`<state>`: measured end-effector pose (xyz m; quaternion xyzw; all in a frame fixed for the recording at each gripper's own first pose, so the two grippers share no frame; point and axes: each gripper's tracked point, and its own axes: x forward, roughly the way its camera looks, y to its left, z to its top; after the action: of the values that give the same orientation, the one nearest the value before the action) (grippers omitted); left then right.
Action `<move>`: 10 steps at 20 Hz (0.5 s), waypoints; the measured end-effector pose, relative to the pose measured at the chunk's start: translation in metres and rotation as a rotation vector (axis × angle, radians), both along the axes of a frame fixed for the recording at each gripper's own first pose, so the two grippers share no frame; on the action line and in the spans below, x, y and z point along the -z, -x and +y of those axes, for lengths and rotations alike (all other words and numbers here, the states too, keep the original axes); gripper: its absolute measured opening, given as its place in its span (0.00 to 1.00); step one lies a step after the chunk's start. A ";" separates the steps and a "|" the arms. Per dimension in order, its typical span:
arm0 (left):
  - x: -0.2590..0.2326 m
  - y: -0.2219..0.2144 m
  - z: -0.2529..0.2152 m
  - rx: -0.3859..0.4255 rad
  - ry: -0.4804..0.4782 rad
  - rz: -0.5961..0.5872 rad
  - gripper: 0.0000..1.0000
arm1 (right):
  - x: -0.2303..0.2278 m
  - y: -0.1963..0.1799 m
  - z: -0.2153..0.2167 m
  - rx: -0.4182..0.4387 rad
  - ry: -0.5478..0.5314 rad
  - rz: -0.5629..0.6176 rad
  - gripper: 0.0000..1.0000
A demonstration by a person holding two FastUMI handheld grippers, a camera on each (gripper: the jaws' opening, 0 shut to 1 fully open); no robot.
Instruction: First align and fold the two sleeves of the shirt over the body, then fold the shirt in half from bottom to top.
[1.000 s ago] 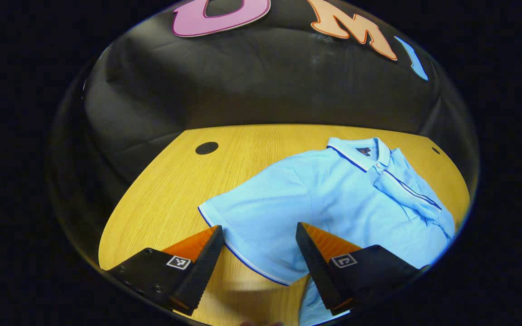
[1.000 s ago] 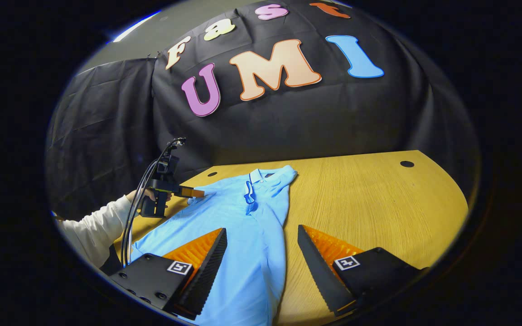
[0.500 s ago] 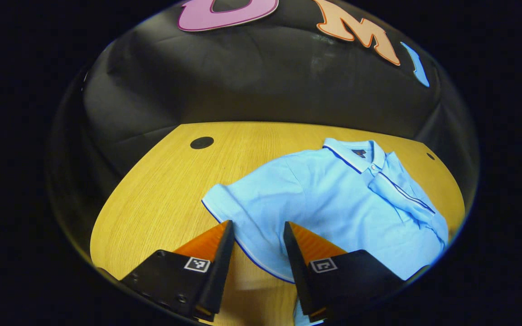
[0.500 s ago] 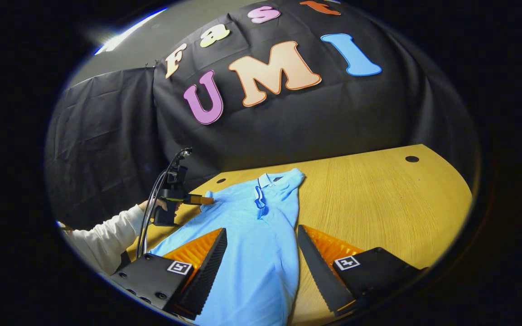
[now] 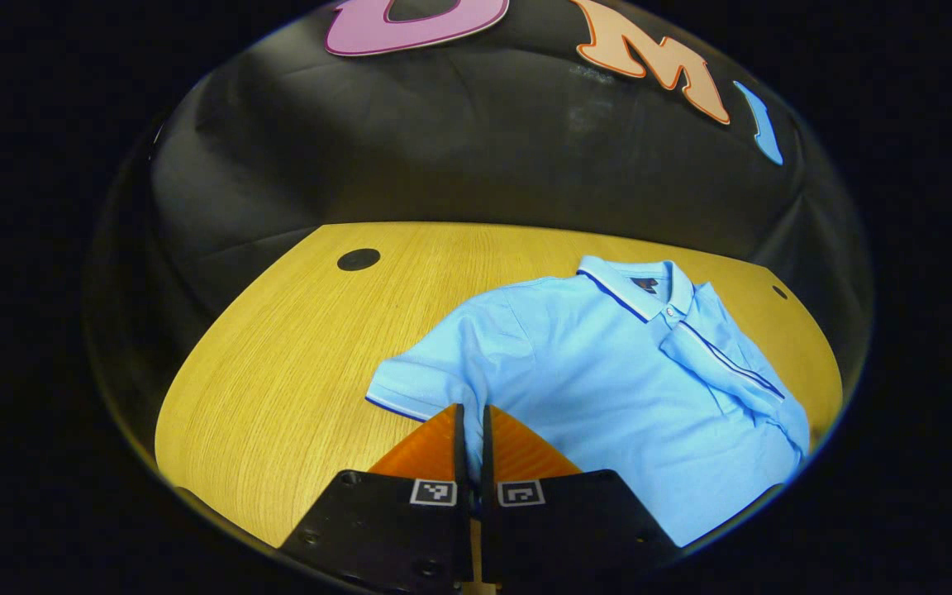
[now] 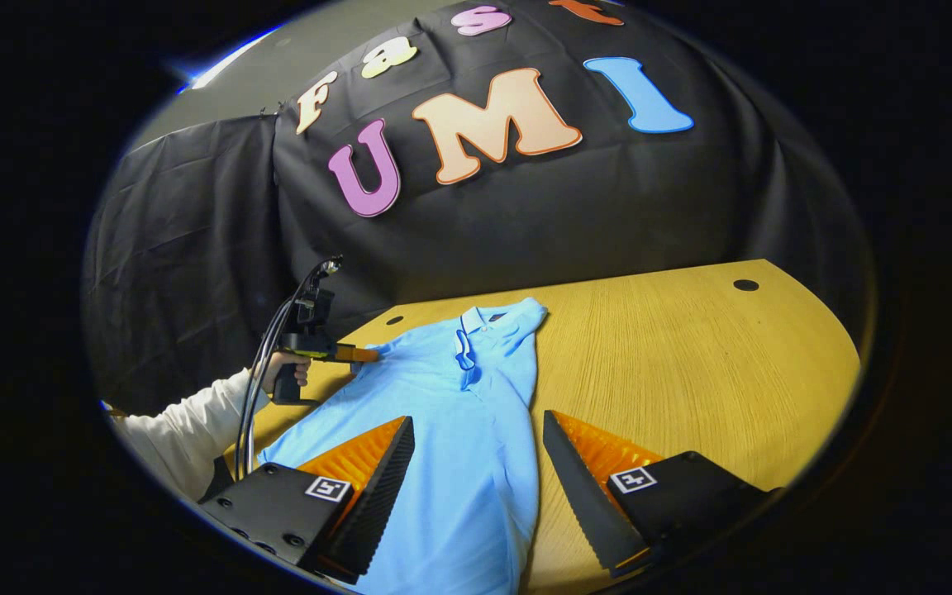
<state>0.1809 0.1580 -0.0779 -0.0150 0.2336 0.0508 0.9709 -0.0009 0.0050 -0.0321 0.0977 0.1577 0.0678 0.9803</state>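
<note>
Left gripper view: the left tongs (image 5: 470, 426) are seen with the two fingers drawn almost together at the near edge of the left sleeve (image 5: 420, 382); cloth appears to be pinched between them, though the contact itself is masked by the fingers.
Right tongs: the right tongs (image 6: 476, 463) are seen spread wide and empty, poised over the lower body of the shirt (image 6: 451, 430).
Shirt position: the shirt is laid flat on the surface (image 6: 691, 372), collar (image 5: 637, 285) at the far end and hem towards the near end, so its long axis runs near to far.
Key relation: the body of the shirt (image 5: 633, 388) lies to the right of the left tongs and slightly farther; the pinched sleeve is judged to need carrying rightward across that axis.
Nearer hand: the left tongs (image 6: 364, 354), seen at the sleeve with the holding hand (image 6: 284, 372) behind, are the nearer to that sleeve.
Right sleeve: the right sleeve (image 5: 732, 372) is already seen folded over the chest.
Hidden: the hem is cut off at the near edge, and whether one layer or two is pinched cannot be told.
</note>
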 end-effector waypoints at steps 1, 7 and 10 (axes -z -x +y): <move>-0.004 0.000 -0.002 -0.002 0.008 -0.013 0.03 | 0.002 0.000 0.001 -0.003 0.002 0.007 0.94; -0.054 -0.002 -0.033 0.048 0.027 -0.135 0.00 | 0.008 -0.002 -0.001 -0.002 0.012 0.021 0.98; -0.085 -0.006 -0.077 0.128 0.038 -0.190 0.00 | 0.010 0.000 -0.001 0.002 0.019 0.027 0.98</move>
<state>0.1864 0.0807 0.0072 -0.0230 0.1419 -0.0176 0.9895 -0.0010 0.0037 -0.0425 0.0893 0.1717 0.0641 0.9790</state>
